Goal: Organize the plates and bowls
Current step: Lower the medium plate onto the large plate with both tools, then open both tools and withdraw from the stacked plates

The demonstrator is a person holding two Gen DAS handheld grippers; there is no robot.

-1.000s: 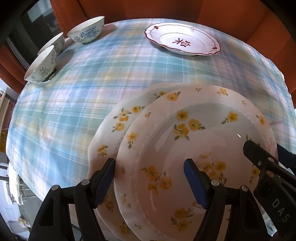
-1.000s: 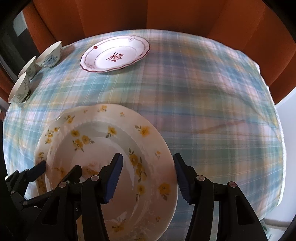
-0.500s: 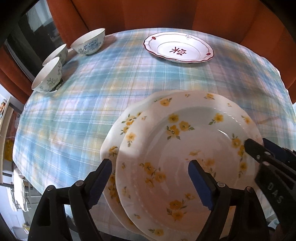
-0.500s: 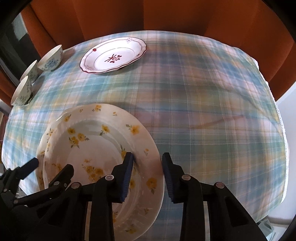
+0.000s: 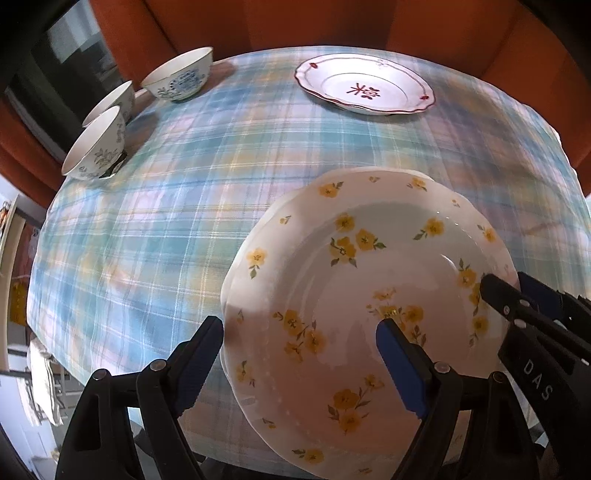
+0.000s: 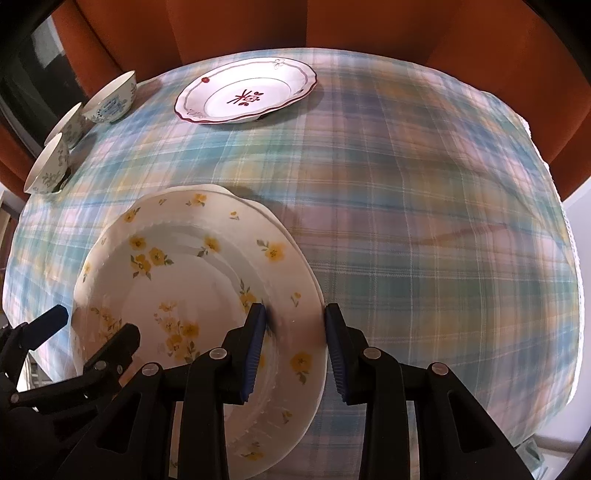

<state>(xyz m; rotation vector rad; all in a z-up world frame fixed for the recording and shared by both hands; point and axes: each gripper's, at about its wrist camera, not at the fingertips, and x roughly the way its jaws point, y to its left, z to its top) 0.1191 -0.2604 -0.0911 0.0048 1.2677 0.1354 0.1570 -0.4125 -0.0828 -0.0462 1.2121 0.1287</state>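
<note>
Two white plates with yellow flowers lie stacked near the table's front edge. The top plate almost covers the lower plate, which shows only as a thin rim. My right gripper is shut on the right rim of the stack, one pad inside the rim and one at its outer edge; whether it pinches one plate or both is unclear. It also shows in the left wrist view as my right gripper. My left gripper stands open astride the stack's left rim, pads apart from it.
A red-trimmed plate sits at the far side of the plaid tablecloth. Three patterned bowls cluster at the far left edge. Orange upholstery rings the round table.
My right gripper's jaws closed onto the plate rim. The top plate shifted left and now sits almost squarely over the lower one. My left gripper's jaws widened slightly.
</note>
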